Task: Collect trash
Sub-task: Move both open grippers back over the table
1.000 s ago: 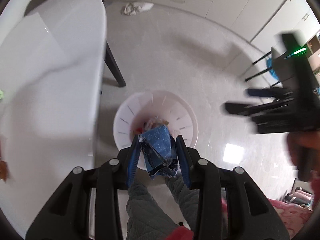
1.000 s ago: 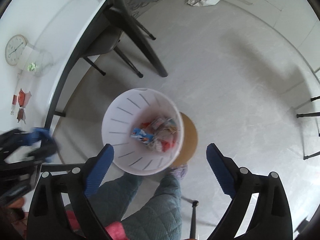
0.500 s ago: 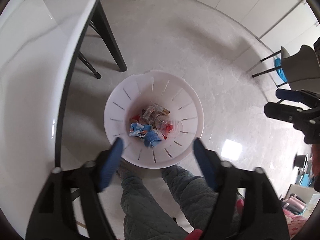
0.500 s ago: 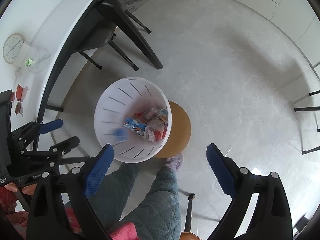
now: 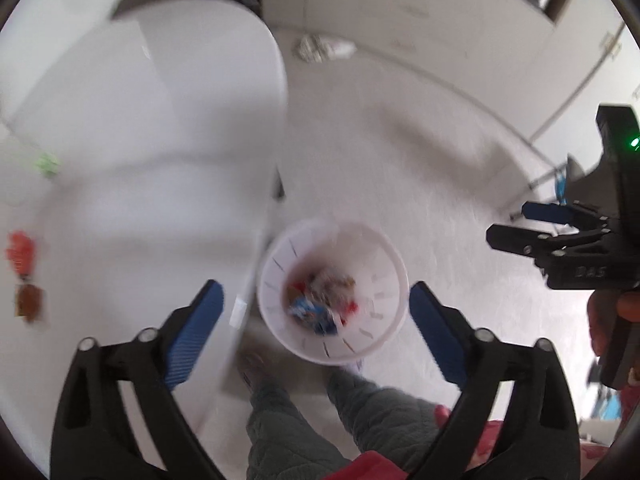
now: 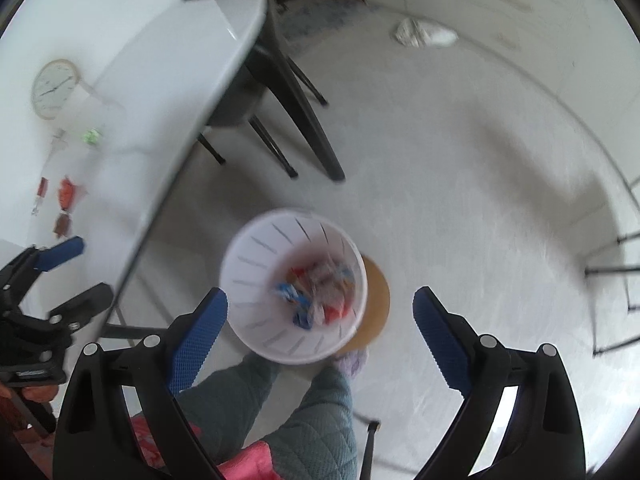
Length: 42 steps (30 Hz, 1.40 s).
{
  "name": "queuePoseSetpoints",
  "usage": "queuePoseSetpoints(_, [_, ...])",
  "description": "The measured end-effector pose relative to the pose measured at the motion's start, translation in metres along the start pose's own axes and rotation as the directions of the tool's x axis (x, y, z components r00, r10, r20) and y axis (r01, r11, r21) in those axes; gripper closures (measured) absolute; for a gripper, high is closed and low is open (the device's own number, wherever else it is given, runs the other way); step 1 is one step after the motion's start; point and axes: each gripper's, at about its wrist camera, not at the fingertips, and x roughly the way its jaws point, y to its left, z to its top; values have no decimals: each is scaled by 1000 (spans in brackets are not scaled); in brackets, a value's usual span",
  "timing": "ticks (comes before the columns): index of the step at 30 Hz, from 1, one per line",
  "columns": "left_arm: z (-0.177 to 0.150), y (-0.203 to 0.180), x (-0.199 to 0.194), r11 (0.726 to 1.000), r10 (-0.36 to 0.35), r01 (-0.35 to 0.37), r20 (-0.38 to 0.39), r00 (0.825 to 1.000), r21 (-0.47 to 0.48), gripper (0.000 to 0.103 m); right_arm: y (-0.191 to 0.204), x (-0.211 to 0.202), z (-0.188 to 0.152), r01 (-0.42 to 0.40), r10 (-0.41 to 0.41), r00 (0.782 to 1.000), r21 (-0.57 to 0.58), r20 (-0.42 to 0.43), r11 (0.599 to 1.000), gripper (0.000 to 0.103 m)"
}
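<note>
A white slotted trash bin (image 5: pixel 332 288) stands on the floor beside the white table (image 5: pixel 140 152); it also shows in the right wrist view (image 6: pixel 294 288). Inside lie several wrappers, among them a blue one (image 5: pixel 316 312). My left gripper (image 5: pixel 316 320) is open and empty above the bin. My right gripper (image 6: pixel 320 324) is open and empty, also above the bin. On the table lie a red wrapper (image 5: pixel 20 252), a brown wrapper (image 5: pixel 28 300) and a small green scrap (image 5: pixel 48 162). Both views are blurred.
A crumpled white cloth (image 6: pixel 424 34) lies on the floor by the far cabinets. A dark chair (image 6: pixel 276 92) stands at the table. A round clock (image 6: pixel 54 88) lies on the table. My legs (image 5: pixel 300 420) are below the bin. A round wooden disc (image 6: pixel 376 300) lies beside the bin.
My left gripper opened and dropped the blue wrapper into the bin, then swung back toward the table. The right gripper stayed open above the bin.
</note>
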Motion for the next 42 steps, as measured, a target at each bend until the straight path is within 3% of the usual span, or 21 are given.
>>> queuePoseSetpoints(4, [9,27,-54,997,42,-35,108,993,-72,8,31,-34,22,-31,36,995,-62,93,998,3])
queuePoseSetpoints(9, [7,70,-93,978,127,-94,175,976,-186,8,82,-58,47,-64,93,983,-173,161,983,3])
queuePoseSetpoints(19, [-21,175,-108,904,272,-192,168,947,-382,8,171,-52,75,-103,161,972,-305,172,947,3])
queuePoseSetpoints(25, [-39,234,-96,893,315,-243,141,939,-379,8,212,-41,76,-116,176,972,-337,153,934,3])
queuePoseSetpoints(32, [-38,292,-49,919,301,-267,76,951,-290,9,252,-24,76,-104,150,982,-339,112,935,3])
queuePoseSetpoints(42, [-24,334,13,948,224,-220,-9,975,-229,27,278,13,86,-93,109,993,-294,38,951,3])
